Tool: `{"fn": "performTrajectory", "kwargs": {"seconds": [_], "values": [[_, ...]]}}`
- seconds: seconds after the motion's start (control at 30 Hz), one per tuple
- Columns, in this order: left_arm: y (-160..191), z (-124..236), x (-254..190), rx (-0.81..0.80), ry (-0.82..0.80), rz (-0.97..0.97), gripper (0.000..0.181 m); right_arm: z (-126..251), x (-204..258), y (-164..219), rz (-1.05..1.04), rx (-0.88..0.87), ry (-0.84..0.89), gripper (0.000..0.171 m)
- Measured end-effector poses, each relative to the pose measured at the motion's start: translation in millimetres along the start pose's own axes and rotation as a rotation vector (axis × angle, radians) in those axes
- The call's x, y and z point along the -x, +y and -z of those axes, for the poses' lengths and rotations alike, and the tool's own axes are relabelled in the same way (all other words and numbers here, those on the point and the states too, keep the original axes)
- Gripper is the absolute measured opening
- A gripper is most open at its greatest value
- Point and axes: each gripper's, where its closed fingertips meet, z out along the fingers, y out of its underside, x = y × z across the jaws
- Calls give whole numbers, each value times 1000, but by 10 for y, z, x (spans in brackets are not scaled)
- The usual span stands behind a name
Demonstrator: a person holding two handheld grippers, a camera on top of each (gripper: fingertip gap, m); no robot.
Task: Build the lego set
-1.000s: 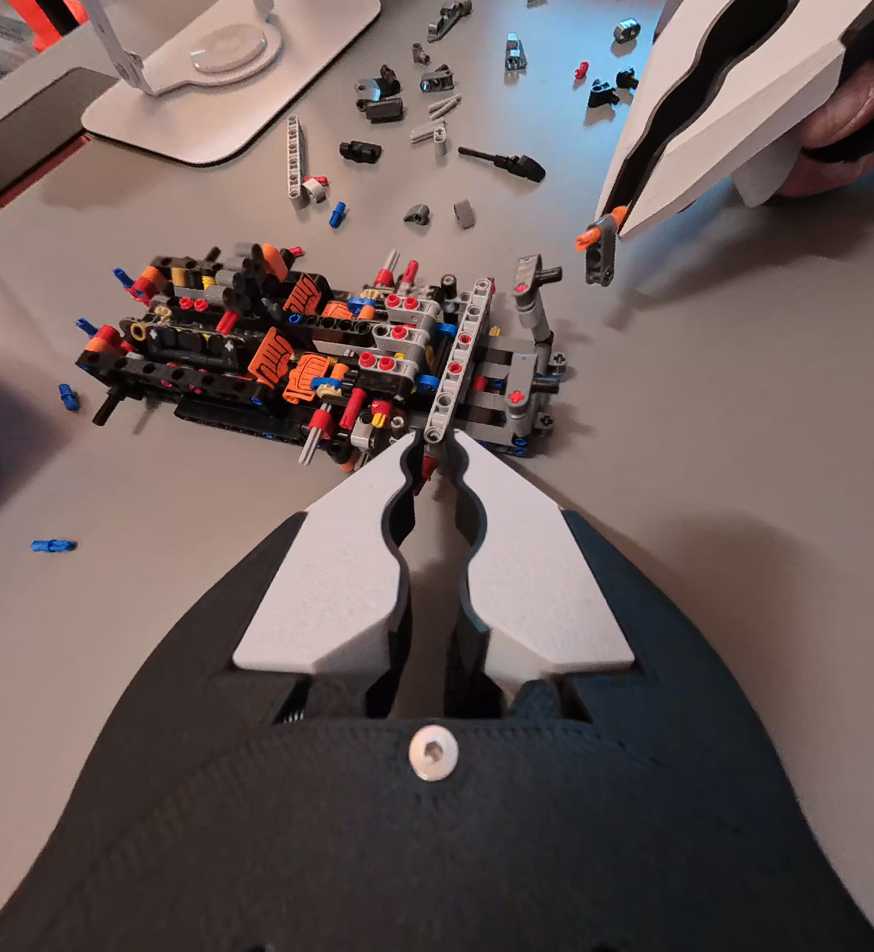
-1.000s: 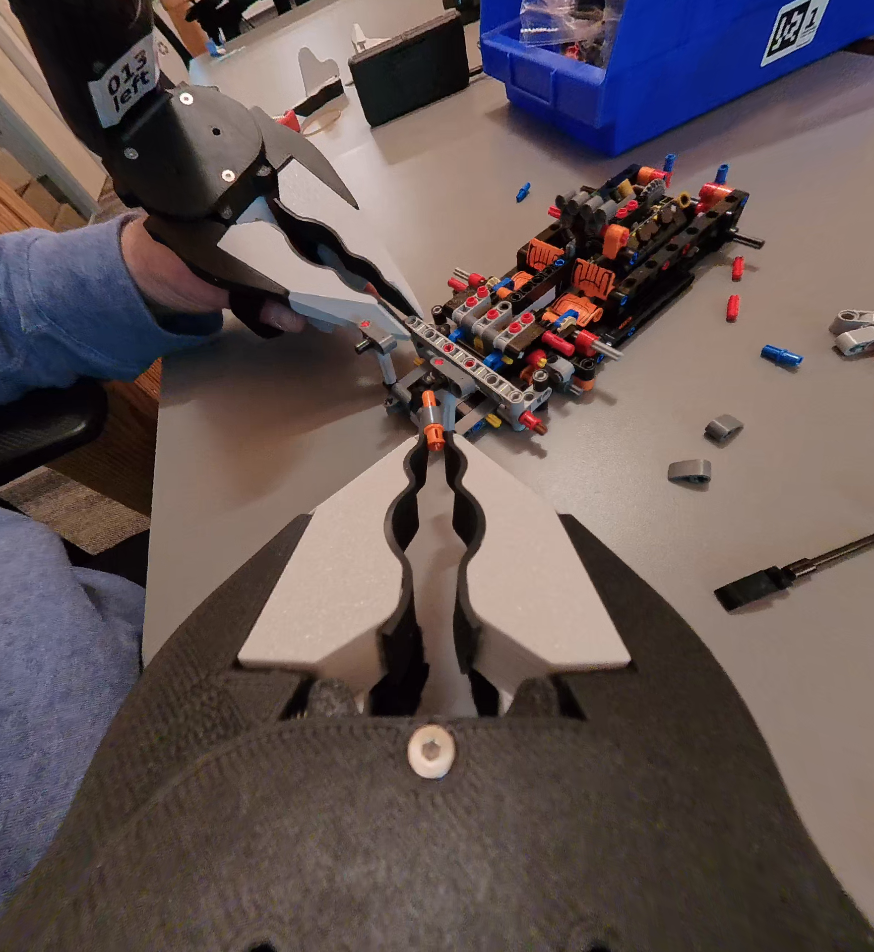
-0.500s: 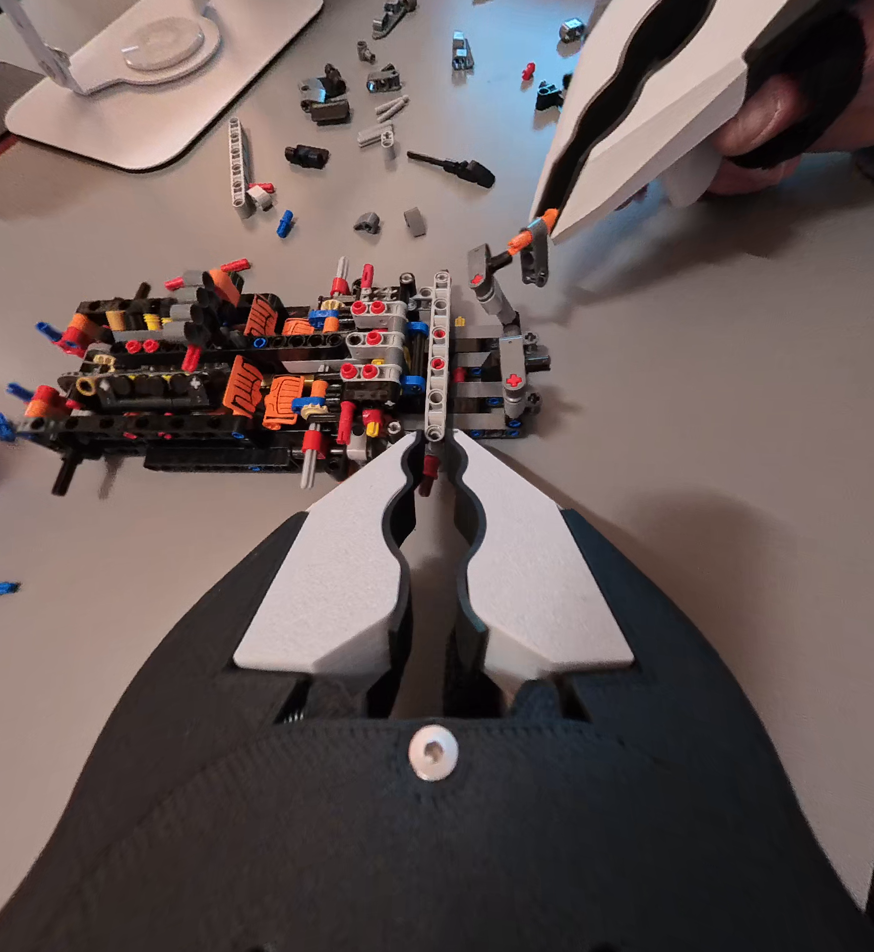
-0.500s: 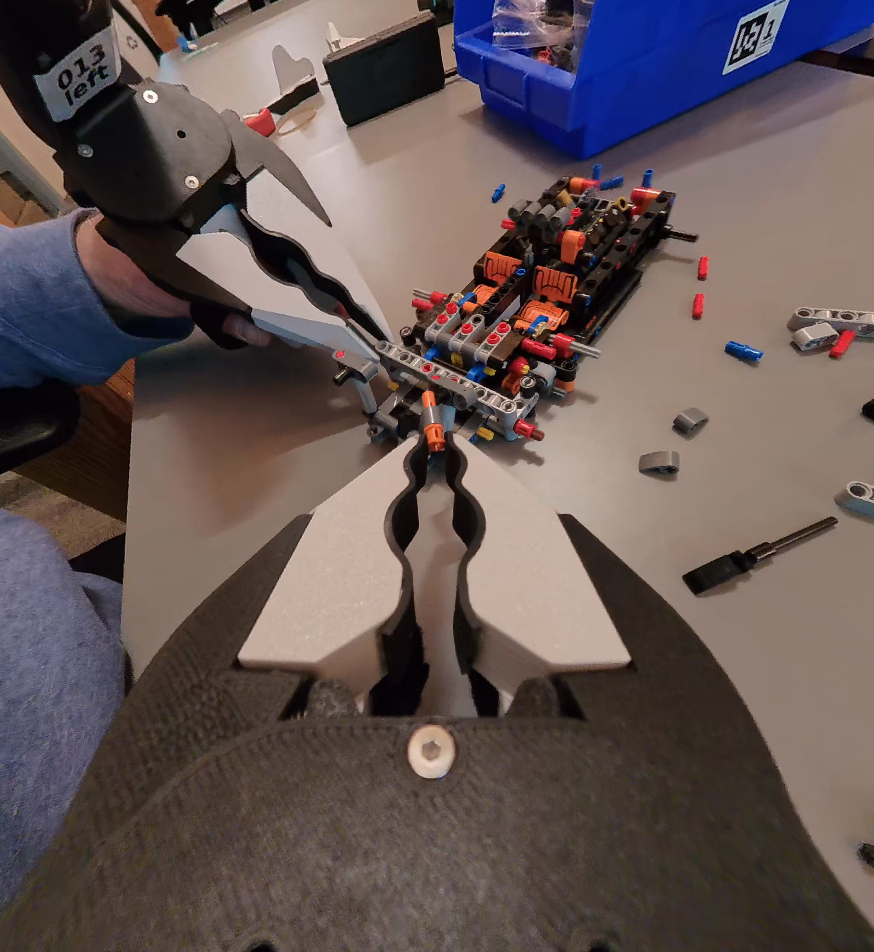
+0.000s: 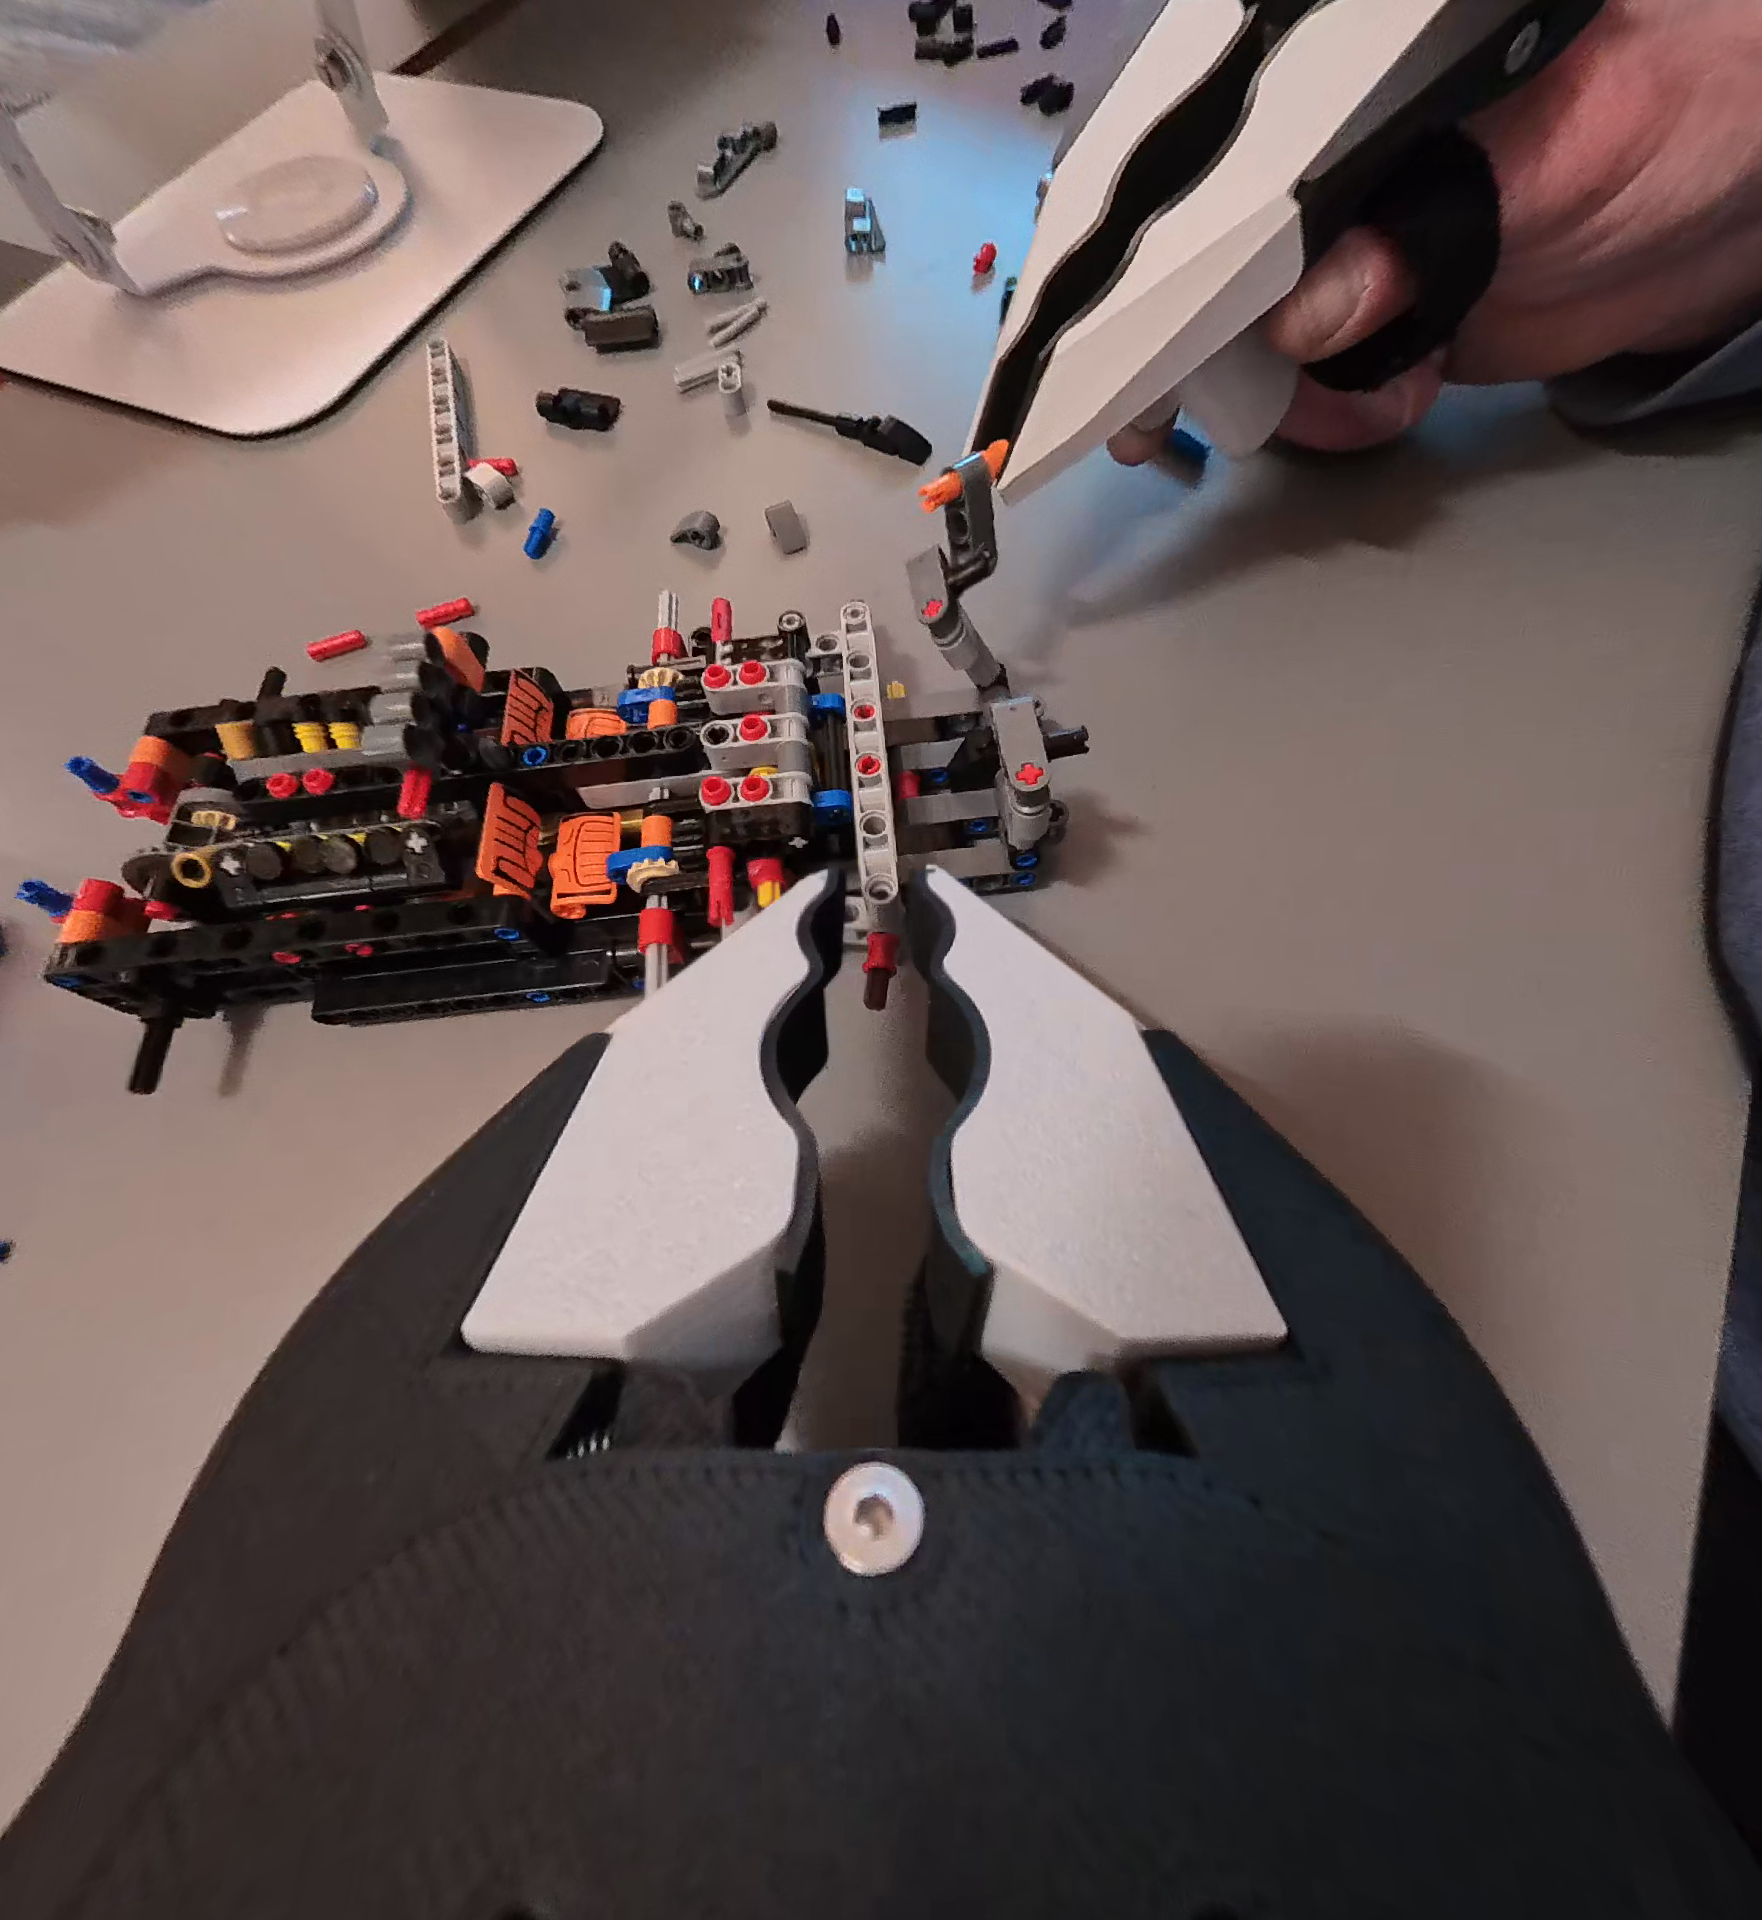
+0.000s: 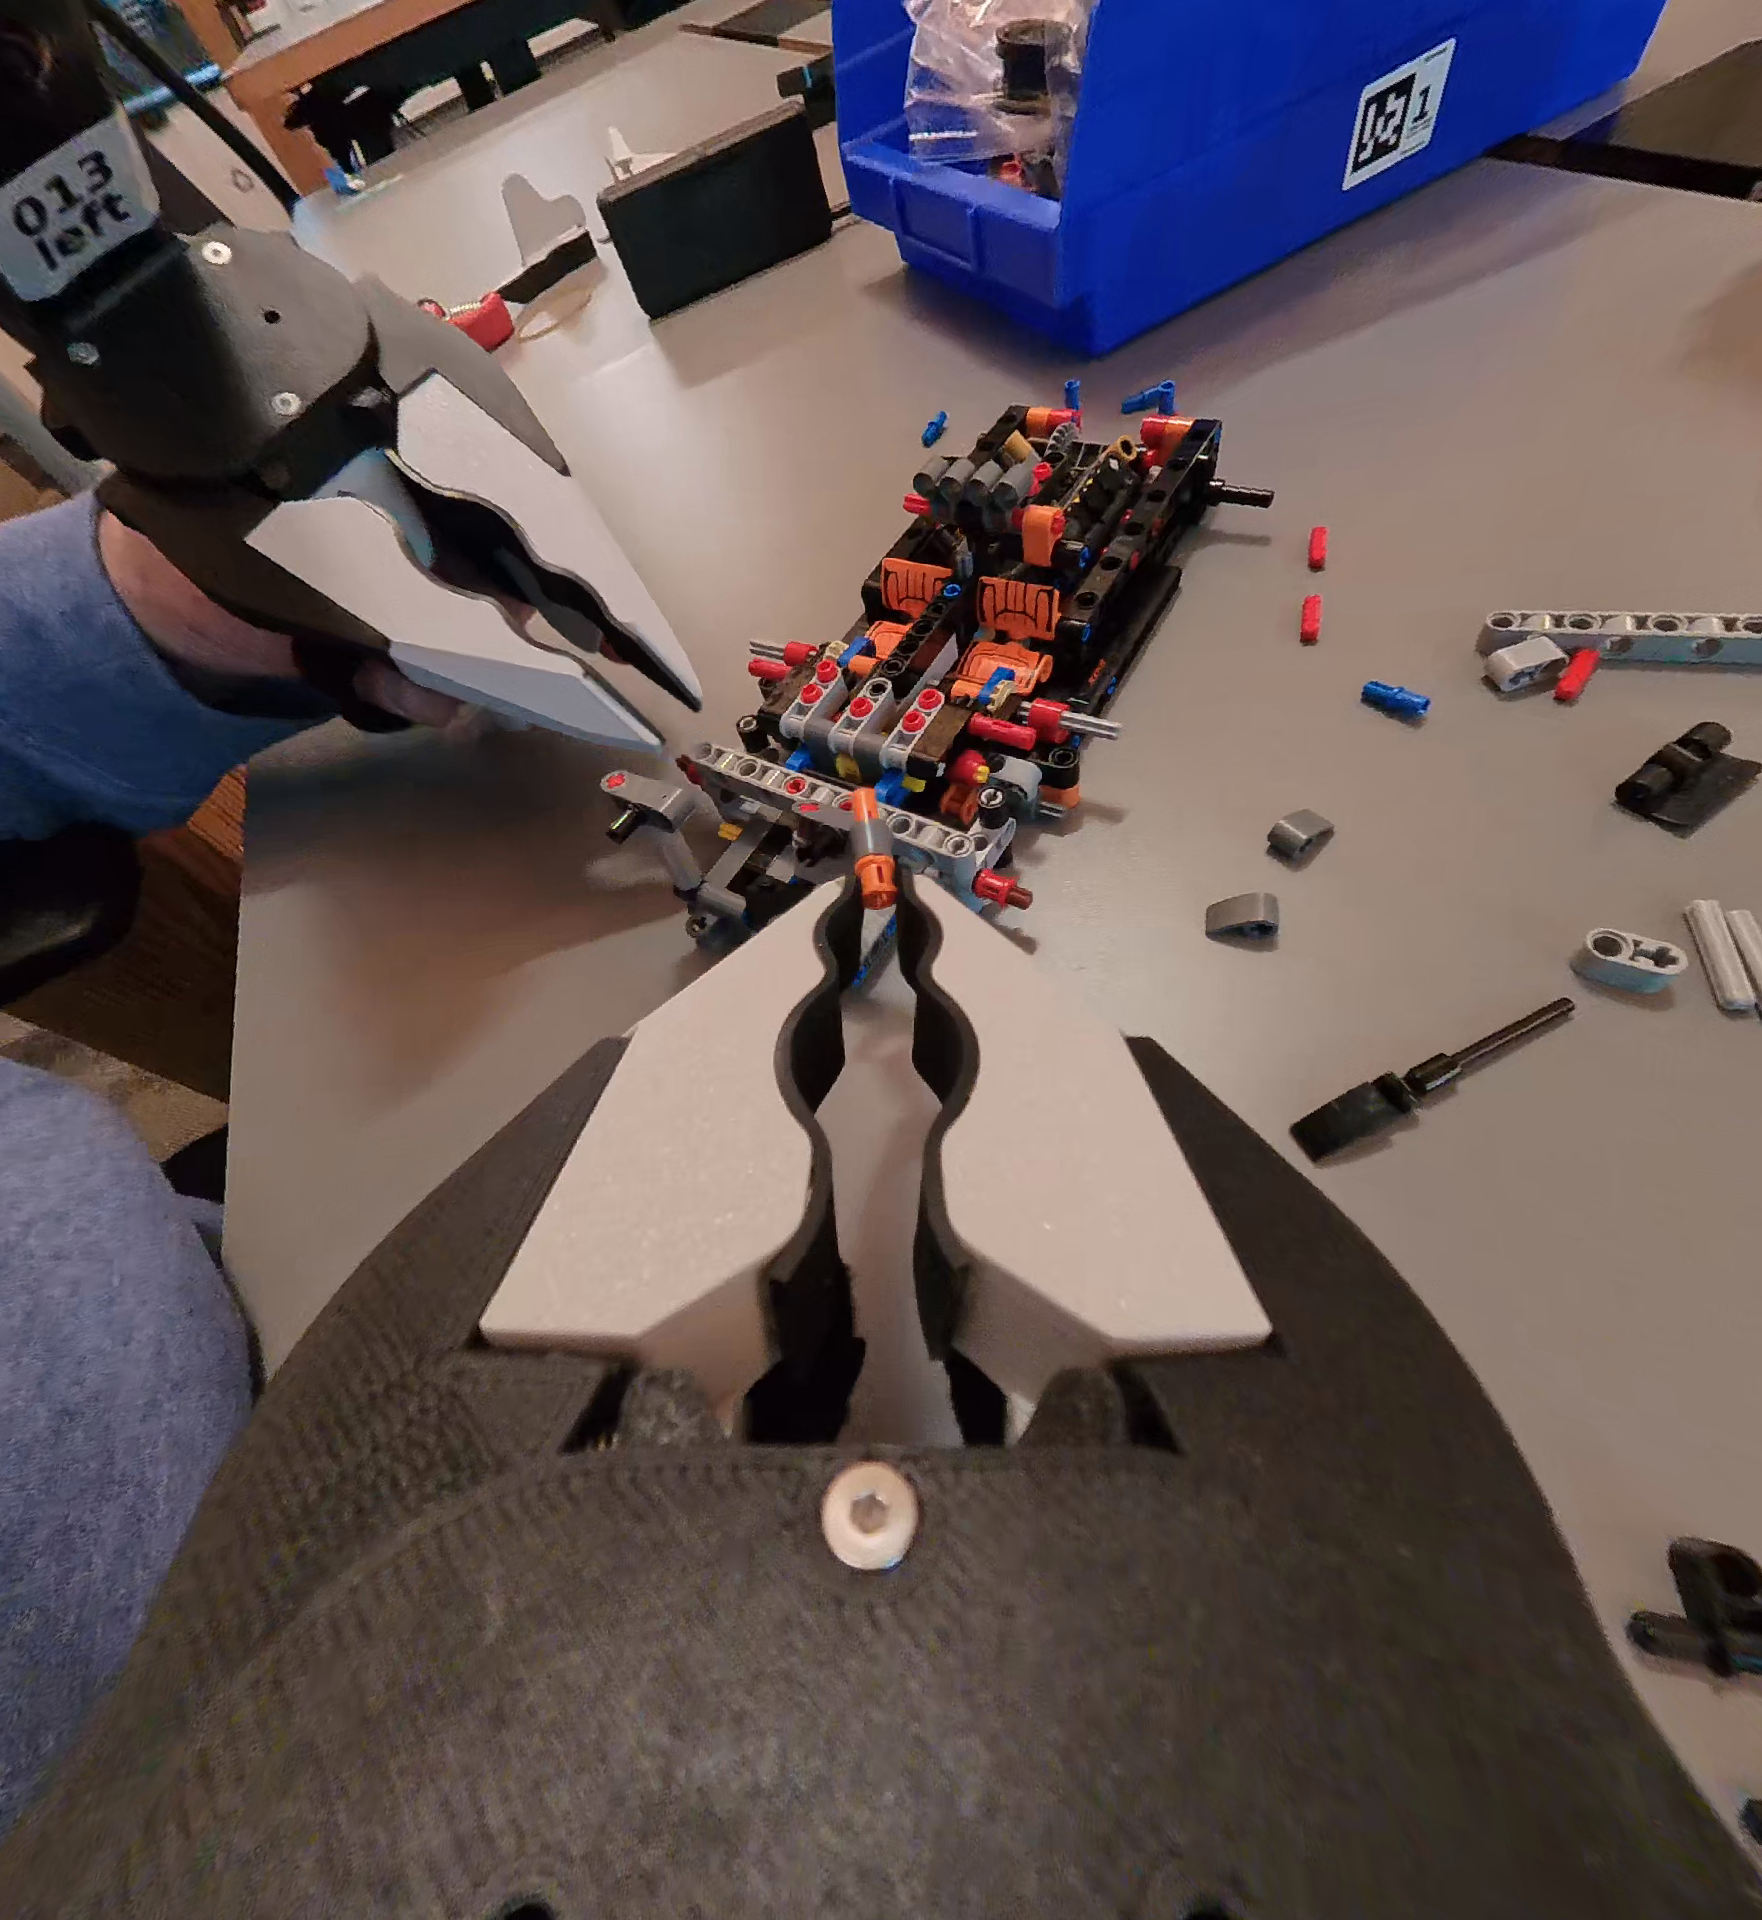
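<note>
Smooth grey matte tabletop [image 6: 1479, 1195] under soft, even light. Behind its far edge, brown wooden furniture [image 6: 357, 62]. At left, strip of brown wooden floor [image 6: 181, 935], beside black chair seat [image 6: 15, 914].

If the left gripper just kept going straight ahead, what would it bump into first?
Probably the long grey beam across the model's near end: the left gripper's tips already flank its end, by a red pin. Depth is hard to judge.
</note>
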Motion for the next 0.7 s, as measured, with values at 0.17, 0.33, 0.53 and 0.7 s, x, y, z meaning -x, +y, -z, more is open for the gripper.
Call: {"fn": "performTrajectory", "kwargs": {"seconds": [0.17,0.33,0.53,0.7], "values": [[-60,89,62,-14,-3,-21,13,-10,-40,2,4,7,20,4],[-131,138,169,-16,8,-54,16,-46,-64,37,45,38,61,4],[-129,71,161,27,74,-109,17,-146,-61,133,169,116,142,4],[-81,-10,147,90,110,-115,19,-158,-63,188,215,148,181,4]]}}
